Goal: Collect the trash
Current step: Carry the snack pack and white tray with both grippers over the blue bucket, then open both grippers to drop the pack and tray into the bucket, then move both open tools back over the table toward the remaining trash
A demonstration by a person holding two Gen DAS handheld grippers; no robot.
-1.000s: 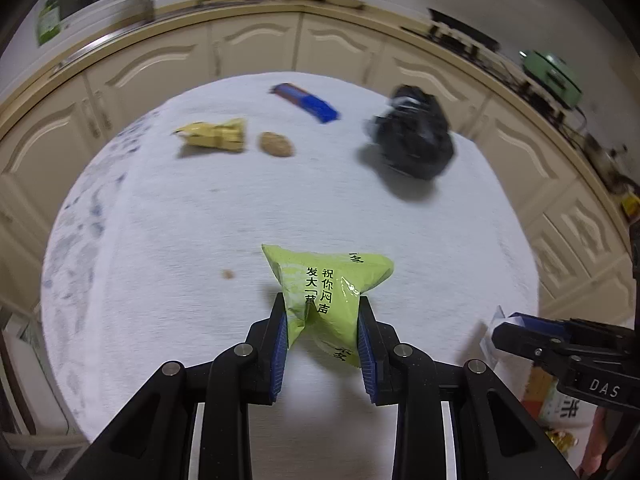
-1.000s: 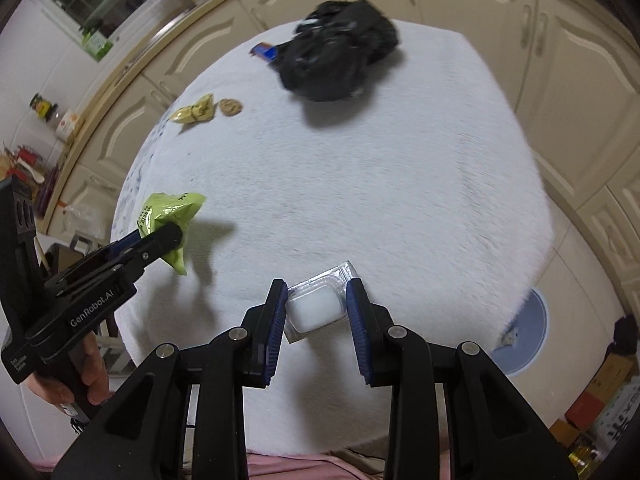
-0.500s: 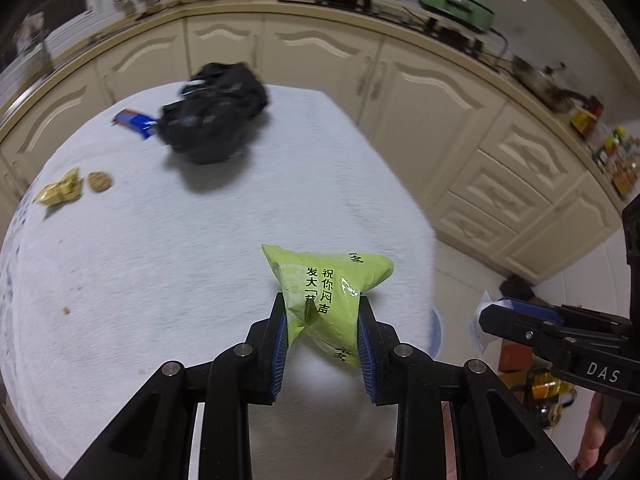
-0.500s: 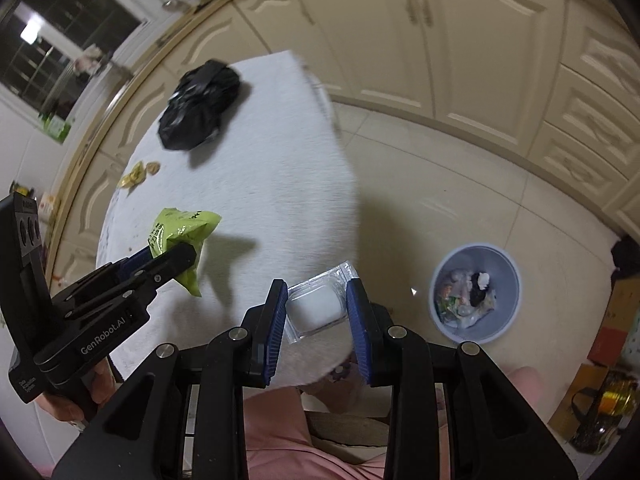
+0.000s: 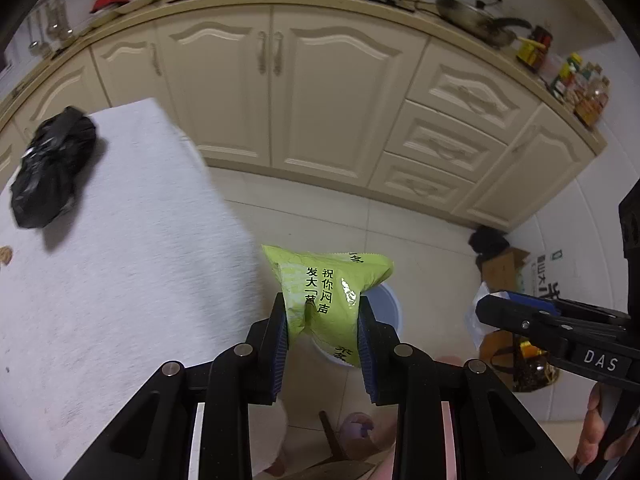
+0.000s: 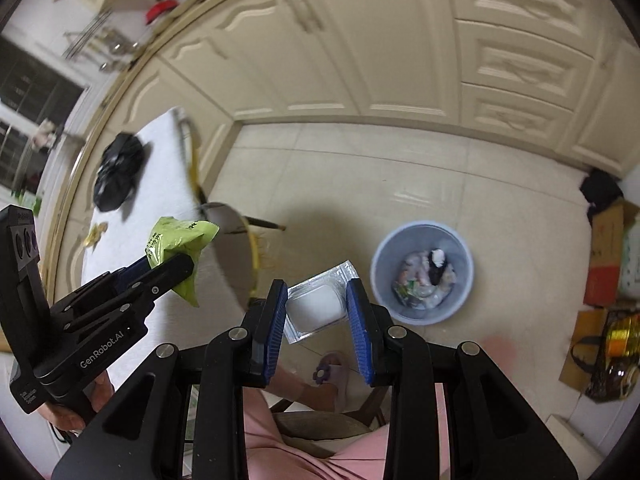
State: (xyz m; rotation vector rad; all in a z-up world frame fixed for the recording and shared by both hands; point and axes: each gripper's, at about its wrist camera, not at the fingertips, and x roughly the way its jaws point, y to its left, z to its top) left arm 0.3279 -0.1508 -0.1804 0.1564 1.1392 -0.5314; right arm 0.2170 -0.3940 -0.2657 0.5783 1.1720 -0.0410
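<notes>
My left gripper [image 5: 323,322] is shut on a lime-green snack packet [image 5: 326,280] with black print, held over the floor beyond the table's edge. Behind the packet shows part of a pale blue bin [image 5: 385,307]. In the right wrist view my right gripper [image 6: 317,307] is shut on a clear plastic blister pack [image 6: 316,304] with a white insert. It hangs just left of the pale blue bin [image 6: 422,272], which holds mixed rubbish. The left gripper [image 6: 170,268] with the green packet [image 6: 176,246] appears at the left of that view.
A white-clothed table [image 5: 100,280] carries a black plastic bag [image 5: 52,172] and small wrappers [image 6: 96,234]. Cream cabinets [image 5: 280,92] line the far wall. Cardboard boxes [image 6: 608,256] and bags [image 6: 608,360] sit on the floor at right. A person's slippered foot [image 6: 332,372] and pink clothing are below.
Both grippers have swung right, off the table and out over the tiled floor, each keeping its hold. The bin has come into view close to the right gripper.
</notes>
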